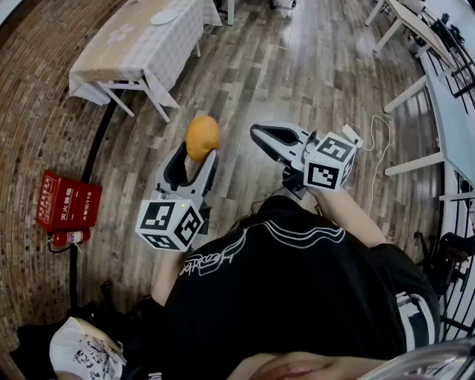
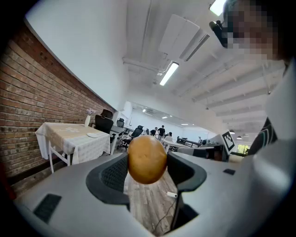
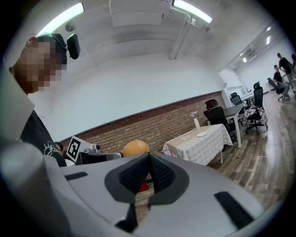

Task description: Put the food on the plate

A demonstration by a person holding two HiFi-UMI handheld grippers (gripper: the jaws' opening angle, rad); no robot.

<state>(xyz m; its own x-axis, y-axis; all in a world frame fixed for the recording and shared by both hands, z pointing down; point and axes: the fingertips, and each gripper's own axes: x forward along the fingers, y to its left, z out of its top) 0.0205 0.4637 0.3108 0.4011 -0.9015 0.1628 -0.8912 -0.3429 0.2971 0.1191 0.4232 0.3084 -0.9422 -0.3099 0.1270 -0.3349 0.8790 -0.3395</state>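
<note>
A brown, egg-shaped potato point(image 1: 202, 137) is clamped between the tips of my left gripper point(image 1: 199, 152), held up in the air over the wooden floor. Seen along those jaws, the potato point(image 2: 147, 159) fills the gap in my left gripper point(image 2: 147, 167) and both pads press on it. My right gripper point(image 1: 258, 137) is to its right, shut with nothing in it; its pads meet at the tip point(image 3: 149, 170). The potato point(image 3: 135, 147) shows just behind it. A white plate point(image 1: 164, 17) lies on a cloth-covered table point(image 1: 130, 52) far ahead; the same plate point(image 2: 92, 135) looks small.
The table point(image 2: 76, 139) stands beside a brick wall point(image 2: 27, 111). A red box point(image 1: 67, 202) sits on the floor at left. White desks point(image 1: 445, 111) line the right side, with office chairs point(image 3: 222, 115) and people in the distance. My dark shirt point(image 1: 297, 289) fills the lower view.
</note>
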